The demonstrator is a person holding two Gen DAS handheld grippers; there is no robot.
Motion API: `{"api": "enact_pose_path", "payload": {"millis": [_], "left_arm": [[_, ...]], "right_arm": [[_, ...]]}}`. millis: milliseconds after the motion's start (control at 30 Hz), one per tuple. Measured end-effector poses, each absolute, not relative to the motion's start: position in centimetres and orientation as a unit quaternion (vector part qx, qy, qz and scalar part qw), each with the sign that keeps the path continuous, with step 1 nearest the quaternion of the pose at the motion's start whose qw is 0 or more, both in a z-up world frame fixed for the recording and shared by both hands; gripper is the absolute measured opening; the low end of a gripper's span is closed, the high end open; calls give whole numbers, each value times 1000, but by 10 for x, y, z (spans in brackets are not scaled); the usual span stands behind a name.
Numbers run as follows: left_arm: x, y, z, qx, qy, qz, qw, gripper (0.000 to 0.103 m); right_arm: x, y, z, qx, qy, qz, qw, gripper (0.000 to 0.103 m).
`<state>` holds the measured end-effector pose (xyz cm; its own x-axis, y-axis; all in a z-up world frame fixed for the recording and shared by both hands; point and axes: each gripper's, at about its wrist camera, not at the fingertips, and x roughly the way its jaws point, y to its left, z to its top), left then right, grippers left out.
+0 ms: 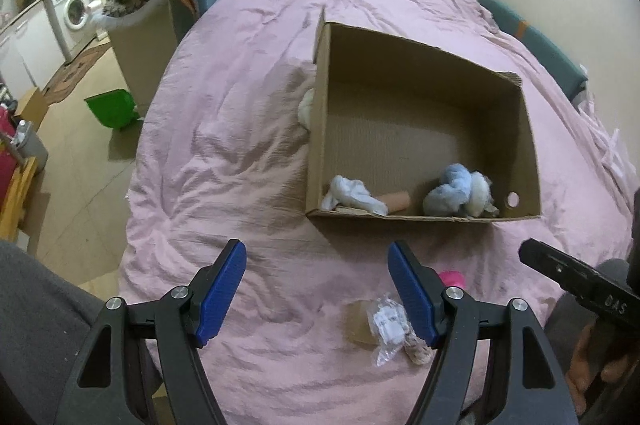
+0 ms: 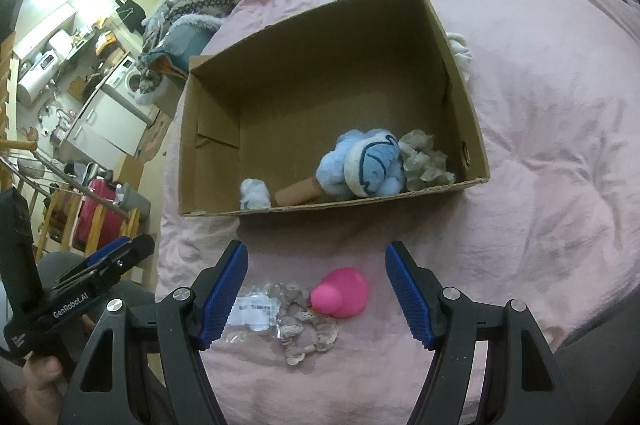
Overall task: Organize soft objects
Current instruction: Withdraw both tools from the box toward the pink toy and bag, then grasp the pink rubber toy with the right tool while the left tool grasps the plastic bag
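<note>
- Jaws of our left gripper and right gripper stand released, grasping nothing.
- Box edge lies just beyond both.
- Pink toy and lace bundle sit between our right jaws on bare bedspread.

In the left wrist view the right blue-padded finger of the left tool covers most of the small bright pink plastic toy and one edge of the clear plastic packet with a white label. A white fluffy soft thing lies half hidden behind the wall of the open brown cardboard box. In the right wrist view the box's near wall cuts off the bottoms of the light blue and white plush toy, the tan cardboard tube and the small white cloth bundle.
</note>
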<state>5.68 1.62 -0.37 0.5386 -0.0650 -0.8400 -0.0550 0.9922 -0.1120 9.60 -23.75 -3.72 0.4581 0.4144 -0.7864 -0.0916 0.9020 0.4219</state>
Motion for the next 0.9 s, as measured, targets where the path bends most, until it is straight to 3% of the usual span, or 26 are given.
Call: {"api": "enact_pose_path", "payload": {"millis": [300,633,733,900], "left_arm": [[72,28,-22,-93,508,22,856,71],[77,25,-34,-97,528,16,843,71],[76,24,-36,-96,532,16,841,71],[77,21,-41,-101,544,4,833,71]], "right_arm": [[114,-244,-77,213,565,143,784,75],[129,-203,-127,142,647,153,733,75],[129,-199,-133,129,655,149,729,54],[124,-198,-131,127,647,146,737,53]]}}
